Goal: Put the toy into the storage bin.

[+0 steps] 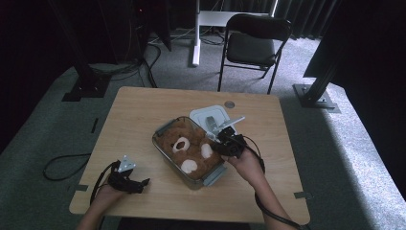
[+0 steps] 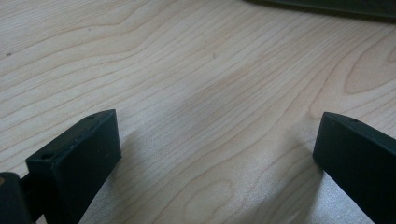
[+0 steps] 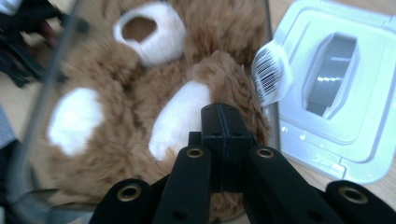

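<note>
Two grippers are working at the wooden worktop (image 1: 143, 110), and the landmark for everything is the clear rectangular container (image 1: 165, 128) sitting near its middle. Lying inside that container, face up, is a brown teddy bear (image 1: 187, 148), its white muzzle and pale paw pads showing, and its plush is bulging above the rim.

Just beyond the container's far right corner, the white lid (image 1: 206, 114) is lying flat on the worktop, a grey latch at its centre; in the right gripper view the lid (image 3: 369, 93) is sitting right alongside the container wall, and a barcode tag (image 3: 271, 74) is sticking up between bear and lid.

At the container's right side, the right gripper (image 1: 221, 139) is hovering over the rim, a hand behind it. Its fingers (image 3: 212, 123) are pressed fully together, pad against pad, with nothing between them; they are pointing at the bear's (image 3: 140, 116) white-padded paw, and I cannot tell whether the tips are touching the fur.

Well off the container's near left corner, the left gripper (image 1: 136, 184) is resting low over bare wood by the worktop's near edge. Its fingers (image 2: 79, 158) are standing wide apart, gripping nothing, with only wood grain between them.
</note>
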`<state>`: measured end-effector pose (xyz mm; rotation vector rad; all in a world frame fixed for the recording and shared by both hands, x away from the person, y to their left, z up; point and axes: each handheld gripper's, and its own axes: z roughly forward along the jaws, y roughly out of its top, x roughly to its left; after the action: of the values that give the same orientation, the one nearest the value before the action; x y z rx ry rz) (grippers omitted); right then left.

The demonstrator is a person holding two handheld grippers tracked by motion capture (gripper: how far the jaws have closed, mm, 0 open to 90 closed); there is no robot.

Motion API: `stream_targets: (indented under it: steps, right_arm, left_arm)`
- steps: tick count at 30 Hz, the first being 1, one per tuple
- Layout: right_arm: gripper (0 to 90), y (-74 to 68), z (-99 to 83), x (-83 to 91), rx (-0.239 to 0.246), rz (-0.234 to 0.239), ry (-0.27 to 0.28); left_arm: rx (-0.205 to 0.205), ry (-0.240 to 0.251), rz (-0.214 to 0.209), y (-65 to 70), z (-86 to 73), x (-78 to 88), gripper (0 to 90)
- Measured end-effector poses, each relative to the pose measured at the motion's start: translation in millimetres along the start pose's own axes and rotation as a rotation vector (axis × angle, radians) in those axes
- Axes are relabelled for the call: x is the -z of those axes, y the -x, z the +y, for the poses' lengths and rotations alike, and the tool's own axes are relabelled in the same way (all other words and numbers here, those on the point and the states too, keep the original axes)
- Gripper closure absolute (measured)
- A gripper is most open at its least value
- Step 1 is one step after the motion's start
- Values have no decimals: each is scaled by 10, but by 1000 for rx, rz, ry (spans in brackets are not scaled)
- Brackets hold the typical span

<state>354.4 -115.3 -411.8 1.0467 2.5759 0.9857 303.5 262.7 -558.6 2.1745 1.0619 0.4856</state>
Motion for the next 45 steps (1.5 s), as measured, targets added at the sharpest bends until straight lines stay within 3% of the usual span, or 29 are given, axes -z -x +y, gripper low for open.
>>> stream_targets:
  steps: [4,9,13,16,18,23,32,34,40,45]
  right_arm:
    - [898,27,17,-184,-10,-16,-26]
    - [899,8,70,-317,17,-53,-70]
    - [900,-81,165,-422,89,-100,-163]
    - [900,-173,228,-572,159,-173,-244]
    - [900,-200,255,-645,181,-200,-273]
    - [900,-152,245,-621,158,-182,-239]
    - [892,18,276,-180,36,-15,-29]
    - [892,20,337,-131,19,1,7]
    - [892,20,574,-259,6,15,14]
    - [894,-7,672,-526,23,4,-60]
  left_arm:
    - [0,0,0,0,0,0,14]
    - [0,0,0,0,0,0,14]
    - [-1,0,0,0,0,0,14]
    - [-1,0,0,0,0,0,14]
    - [0,0,0,0,0,0,14]
    - [0,0,0,0,0,0,14]
    - [1,0,0,0,0,0,14]
    - [0,0,0,0,0,0,14]
    - [0,0,0,0,0,0,14]
    - [0,0,0,0,0,0,14]
